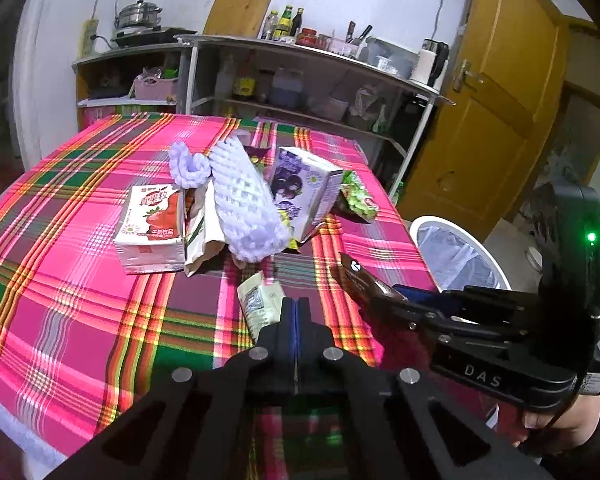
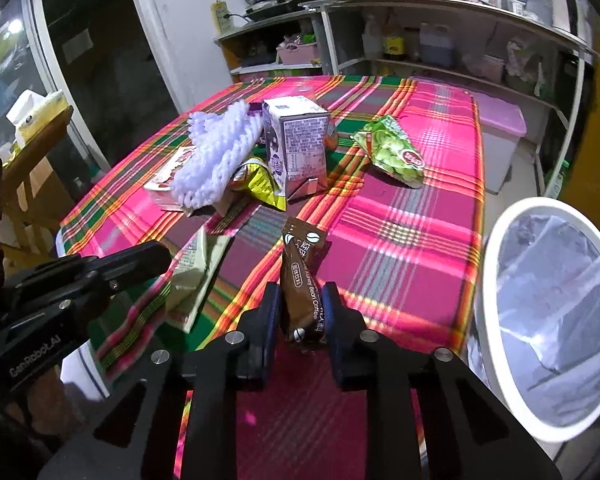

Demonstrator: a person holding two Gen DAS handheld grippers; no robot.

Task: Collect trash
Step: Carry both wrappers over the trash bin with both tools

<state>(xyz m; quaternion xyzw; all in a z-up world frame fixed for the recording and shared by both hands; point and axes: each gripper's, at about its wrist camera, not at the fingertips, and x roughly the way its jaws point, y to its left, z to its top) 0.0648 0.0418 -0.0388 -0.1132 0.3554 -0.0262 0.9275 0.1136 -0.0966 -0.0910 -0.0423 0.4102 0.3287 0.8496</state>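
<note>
My right gripper (image 2: 300, 300) is shut on a brown coffee sachet (image 2: 302, 264), which stands upright between the pads near the table's front edge. My left gripper (image 1: 296, 305) is shut too and pinches an edge of a flattened pale carton (image 1: 258, 304), which is tilted up off the cloth (image 2: 192, 276). Further back lie a strawberry milk carton (image 1: 152, 228), a white foam net (image 1: 244, 200), a purple drink carton (image 1: 300, 188), a green snack bag (image 2: 392, 152) and a yellow wrapper (image 2: 260, 184). A white-rimmed bin (image 2: 496, 264) with a clear liner stands off the table's right side.
The pink plaid tablecloth (image 1: 80, 300) covers the whole table. Metal shelves (image 1: 300, 80) with bottles and cookware stand behind it, and a yellow door (image 1: 500, 100) is at the right. A pink-lidded box (image 2: 500, 120) sits past the table's far right corner. A wooden stand (image 2: 36, 140) is at the left.
</note>
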